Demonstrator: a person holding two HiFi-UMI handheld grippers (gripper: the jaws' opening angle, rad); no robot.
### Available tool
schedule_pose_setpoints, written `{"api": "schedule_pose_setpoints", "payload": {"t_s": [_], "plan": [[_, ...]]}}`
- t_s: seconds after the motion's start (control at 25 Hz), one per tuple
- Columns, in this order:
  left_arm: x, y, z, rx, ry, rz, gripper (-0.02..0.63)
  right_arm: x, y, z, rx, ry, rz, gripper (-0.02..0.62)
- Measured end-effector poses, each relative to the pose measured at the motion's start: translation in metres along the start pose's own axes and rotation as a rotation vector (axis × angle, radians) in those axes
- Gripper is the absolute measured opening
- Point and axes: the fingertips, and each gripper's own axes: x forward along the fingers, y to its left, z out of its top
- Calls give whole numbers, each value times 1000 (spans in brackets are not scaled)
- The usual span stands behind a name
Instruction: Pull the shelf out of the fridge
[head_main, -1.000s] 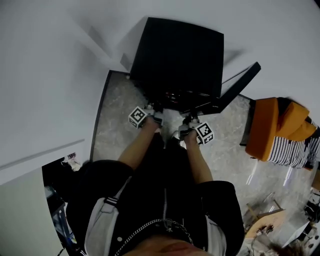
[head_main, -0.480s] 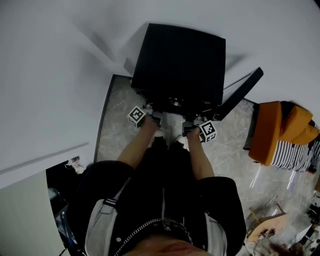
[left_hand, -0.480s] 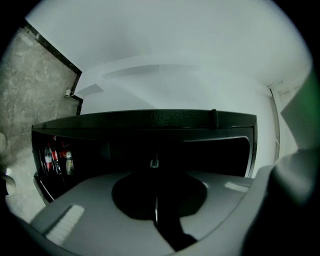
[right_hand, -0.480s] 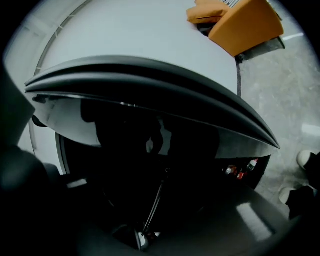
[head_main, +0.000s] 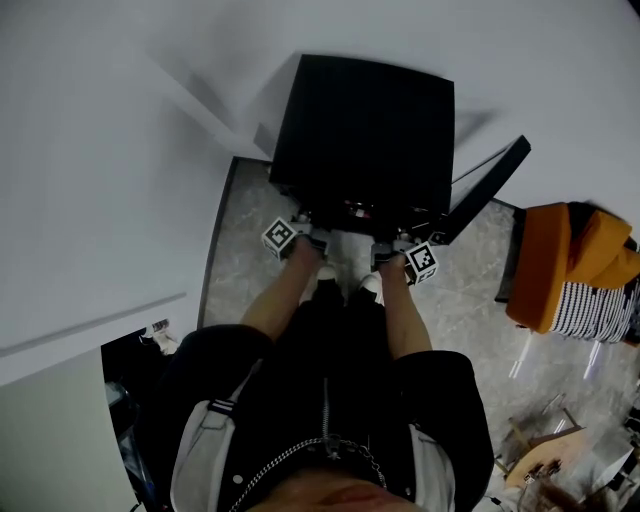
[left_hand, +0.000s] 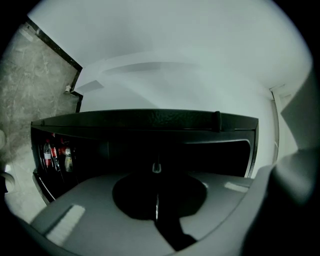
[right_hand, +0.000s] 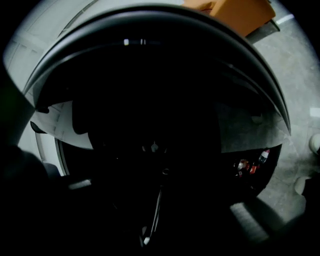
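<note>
A small black fridge (head_main: 365, 125) stands on the floor with its door (head_main: 490, 185) swung open to the right. Both grippers reach level into its dark opening. My left gripper (head_main: 318, 228) (left_hand: 156, 200) is rolled on its side, and its jaws meet on a thin pale shelf edge (left_hand: 156, 212). My right gripper (head_main: 385, 240) (right_hand: 155, 200) is rolled the other way. Its jaws have just been closing, and a thin bright strip of the shelf (right_hand: 156, 212) runs between them. The inside is very dark. Bottles (left_hand: 55, 156) (right_hand: 250, 165) stand low in the fridge.
The fridge sits in a corner of white walls on a grey marbled floor (head_main: 250, 240). Orange and striped fabric (head_main: 570, 260) is piled to the right, beyond the door. My shoes (head_main: 345, 285) are just in front of the fridge. Dark clutter (head_main: 130, 350) lies at the lower left.
Both hands have edged a little closer to the fridge's opening, the right one drifting slightly right. The fridge and its door stand as before.
</note>
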Motion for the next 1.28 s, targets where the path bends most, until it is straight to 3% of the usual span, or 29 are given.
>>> {"api": "schedule_pose_setpoints", "payload": {"t_s": [0.48, 0.76, 0.92, 1.28], "plan": [[-31, -6, -5, 27, 3, -23, 21, -31, -1, -9, 65, -16, 39, 15], [-51, -1, -7, 30, 30, -27, 21, -55, -2, -17, 66, -34, 50, 15], [-64, -9, -9, -9, 44, -51, 23, -69, -1, -26, 63, -53, 51, 15], [-95, -4, -13, 7, 55, -60, 23, -98, -2, -38, 56, -49, 77, 17]]}}
